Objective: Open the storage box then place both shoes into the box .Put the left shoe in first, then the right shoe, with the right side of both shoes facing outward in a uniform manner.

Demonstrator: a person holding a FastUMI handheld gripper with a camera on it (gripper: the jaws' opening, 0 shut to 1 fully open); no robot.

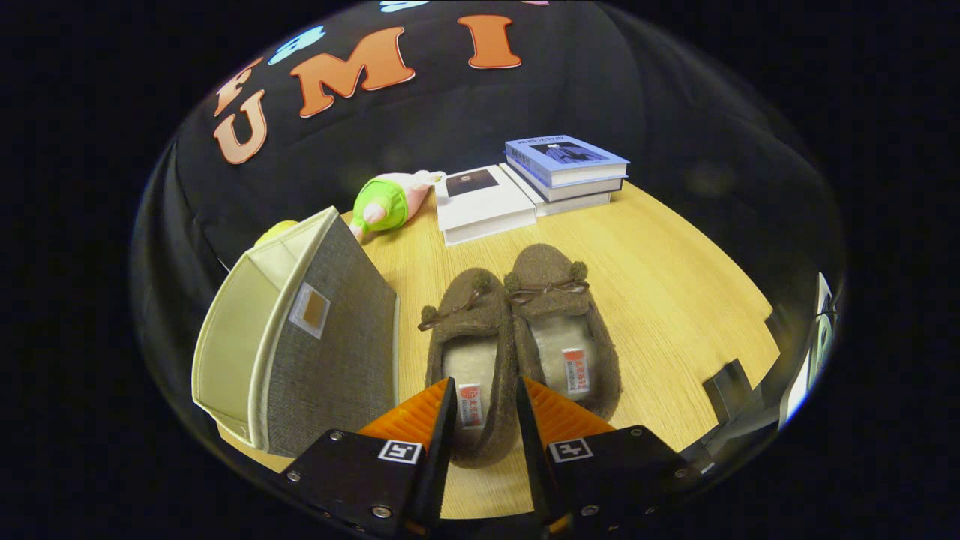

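Observation:
Two brown fuzzy slippers lie side by side on the wooden table (675, 300), toes pointing away from me. My gripper (485, 386) has its fingers closed in on the heel of the left shoe (469, 330), which fills the gap between them and still rests on the table. The right shoe (559, 315) lies just beyond the right finger, touching its mate. Left of the shoes stands the grey fabric storage box (337, 352); its cream lid (229, 352) is swung open to the left.
Beyond the shoes lie a white book (484, 206) and a stack of books (566, 169) near the table's far edge. A green and pink plush toy (386, 202) lies behind the box. Dark equipment (731, 390) sits at the table's right edge.

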